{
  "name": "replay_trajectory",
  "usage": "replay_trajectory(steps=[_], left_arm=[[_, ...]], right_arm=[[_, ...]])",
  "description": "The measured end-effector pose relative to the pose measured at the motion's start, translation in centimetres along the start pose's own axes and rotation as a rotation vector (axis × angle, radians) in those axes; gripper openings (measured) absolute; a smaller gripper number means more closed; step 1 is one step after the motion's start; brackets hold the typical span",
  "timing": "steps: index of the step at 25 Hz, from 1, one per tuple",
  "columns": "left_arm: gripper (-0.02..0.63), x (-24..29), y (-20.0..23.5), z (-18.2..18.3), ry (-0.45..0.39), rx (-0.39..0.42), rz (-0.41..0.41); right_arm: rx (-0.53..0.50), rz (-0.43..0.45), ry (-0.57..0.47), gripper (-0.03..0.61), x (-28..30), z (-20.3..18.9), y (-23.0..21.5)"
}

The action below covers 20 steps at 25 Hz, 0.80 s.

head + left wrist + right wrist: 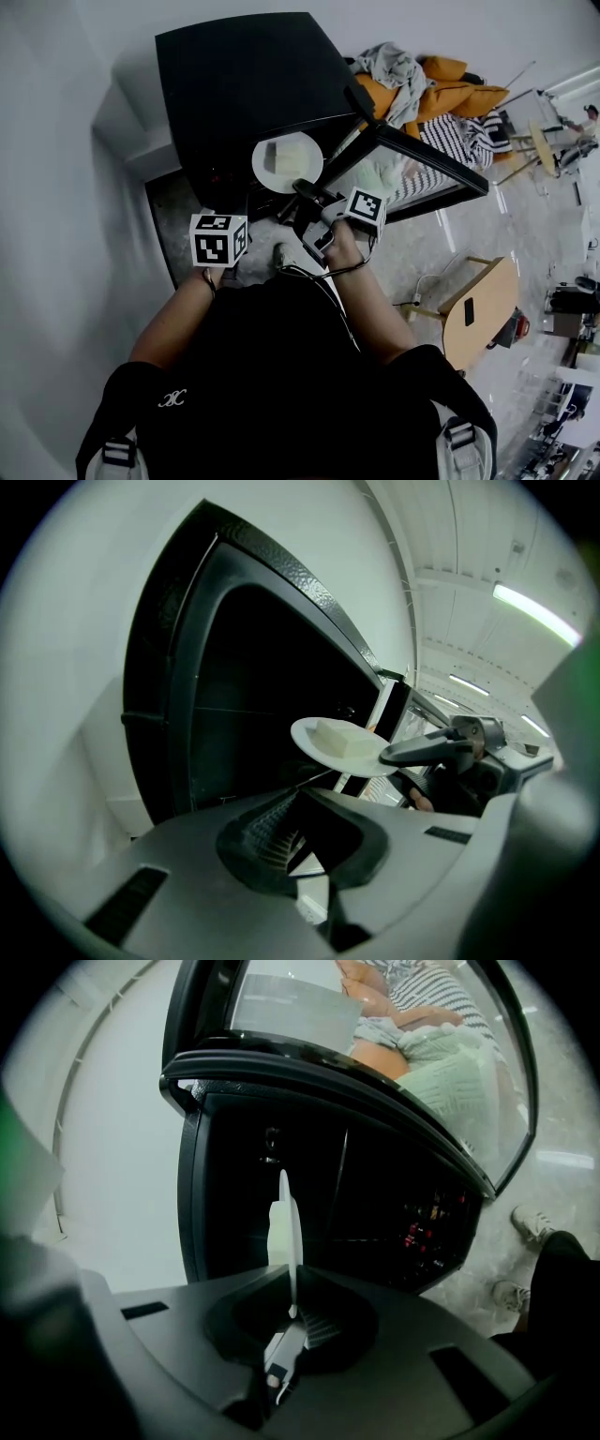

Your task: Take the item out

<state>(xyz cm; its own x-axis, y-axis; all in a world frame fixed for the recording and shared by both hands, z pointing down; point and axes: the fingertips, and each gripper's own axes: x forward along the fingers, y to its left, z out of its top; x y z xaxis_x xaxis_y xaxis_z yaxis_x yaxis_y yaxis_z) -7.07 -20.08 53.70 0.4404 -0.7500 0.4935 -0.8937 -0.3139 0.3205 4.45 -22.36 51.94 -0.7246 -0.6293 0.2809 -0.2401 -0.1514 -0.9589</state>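
The right gripper point(292, 1274) pinches the near rim of a white plate point(294, 1227). Its jaws are nearly together on the thin edge, which shows edge-on in the right gripper view. A pale block of food point(287, 153) lies on the plate point(266, 174). In the head view the plate hangs in the air at 12 o'clock from the person, just in front of the dark opening of a black oven point(244, 84). The oven's glass door point(427, 159) stands open toward 3 o'clock. The left gripper point(299, 797) is at 8 o'clock from the plate and clear of it. Its jaws are pressed together with nothing between them. In the left gripper view the plate point(319, 750) and block point(343, 740) sit at 1 o'clock.
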Motion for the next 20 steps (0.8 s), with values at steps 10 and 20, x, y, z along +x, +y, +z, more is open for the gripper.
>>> replay_trajectory(steps=[10, 20], left_arm=[[0.009, 2.1, 0.1, -0.2, 0.047, 0.001, 0.018], [0.009, 3.6, 0.4, -0.7, 0.058, 0.014, -0.005]], right_arm=[[-0.014, 0.045, -0.011, 0.025, -2.7, 0.6, 2.4], [-0.031, 0.058, -0.006, 0.025, -2.6, 0.5, 2.7]])
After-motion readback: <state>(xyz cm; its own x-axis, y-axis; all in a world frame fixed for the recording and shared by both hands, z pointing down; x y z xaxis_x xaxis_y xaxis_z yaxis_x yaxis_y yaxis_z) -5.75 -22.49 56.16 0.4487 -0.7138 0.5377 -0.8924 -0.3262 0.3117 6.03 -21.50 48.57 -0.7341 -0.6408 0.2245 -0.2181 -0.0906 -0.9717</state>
